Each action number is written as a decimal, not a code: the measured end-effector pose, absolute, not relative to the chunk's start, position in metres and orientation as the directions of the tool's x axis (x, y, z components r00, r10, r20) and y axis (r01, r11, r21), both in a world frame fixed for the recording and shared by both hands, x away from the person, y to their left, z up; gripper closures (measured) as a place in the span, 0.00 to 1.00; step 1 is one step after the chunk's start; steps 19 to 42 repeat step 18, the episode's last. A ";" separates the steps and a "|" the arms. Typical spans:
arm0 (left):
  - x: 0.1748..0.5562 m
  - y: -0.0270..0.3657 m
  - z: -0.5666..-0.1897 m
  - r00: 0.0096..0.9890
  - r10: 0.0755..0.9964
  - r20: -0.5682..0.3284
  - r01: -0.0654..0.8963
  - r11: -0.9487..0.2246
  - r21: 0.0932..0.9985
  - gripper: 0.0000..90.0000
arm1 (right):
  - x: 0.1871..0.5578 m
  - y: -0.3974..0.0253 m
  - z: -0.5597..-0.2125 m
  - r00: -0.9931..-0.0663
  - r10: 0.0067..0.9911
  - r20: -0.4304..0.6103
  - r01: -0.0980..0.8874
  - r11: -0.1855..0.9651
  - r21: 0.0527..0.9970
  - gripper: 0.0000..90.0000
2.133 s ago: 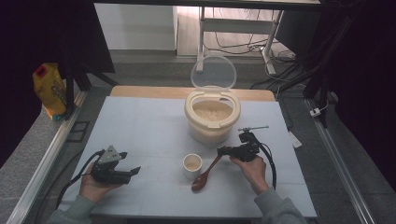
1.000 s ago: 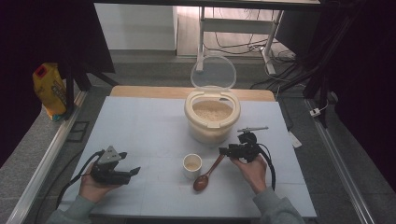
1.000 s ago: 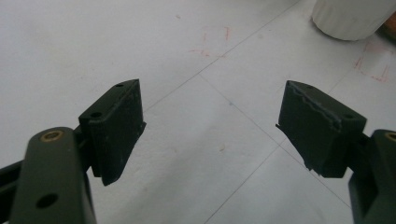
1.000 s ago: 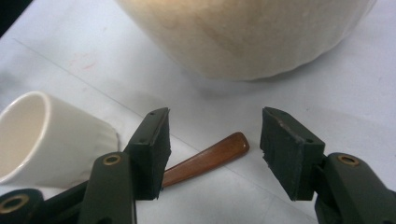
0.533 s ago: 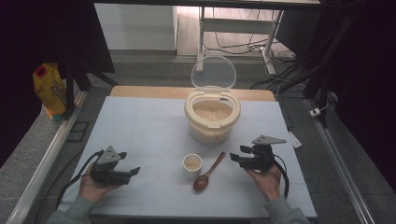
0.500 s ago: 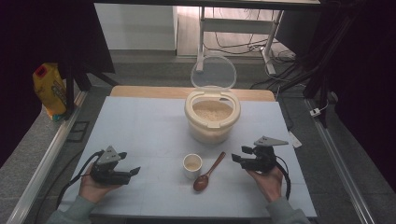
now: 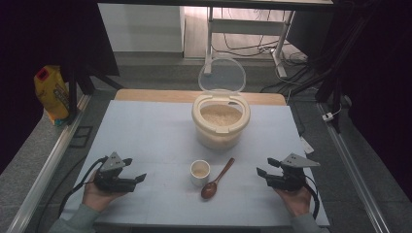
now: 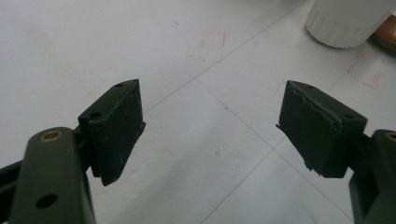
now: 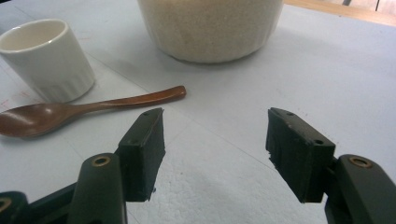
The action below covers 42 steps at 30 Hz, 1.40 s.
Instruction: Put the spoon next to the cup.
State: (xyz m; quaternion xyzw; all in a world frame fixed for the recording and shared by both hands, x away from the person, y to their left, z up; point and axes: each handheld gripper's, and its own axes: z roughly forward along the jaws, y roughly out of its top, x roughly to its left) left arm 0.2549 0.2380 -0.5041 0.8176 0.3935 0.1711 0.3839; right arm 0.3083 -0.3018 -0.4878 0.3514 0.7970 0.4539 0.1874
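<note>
My right gripper (image 7: 272,175) rests low at the right of the table (image 7: 145,131), jaws spread wide, holding nothing. My left gripper (image 7: 131,177) sits at the left, likewise wide apart and empty. The wooden spoon (image 7: 217,178) lies flat just beside the white cup (image 7: 199,172), bowl toward me, handle pointing at the rice container (image 7: 221,121), whose clear lid (image 7: 221,75) stands raised. The cup appears to hold rice, though the high view is too coarse to confirm.

Risk: a careless reach for the spoon could knock the cup over, since the two lie so close.

Surface: pale, seamed sheet with faint red marks. Room: dim surround, a yellow bottle (image 7: 51,92) off the left edge, cables behind
</note>
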 end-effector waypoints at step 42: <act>0.253 0.239 -0.503 0.631 0.776 -0.022 0.506 -0.389 0.770 0.24 | 0.306 -0.300 -0.485 -0.700 0.714 -0.020 0.353 0.370 0.860 0.41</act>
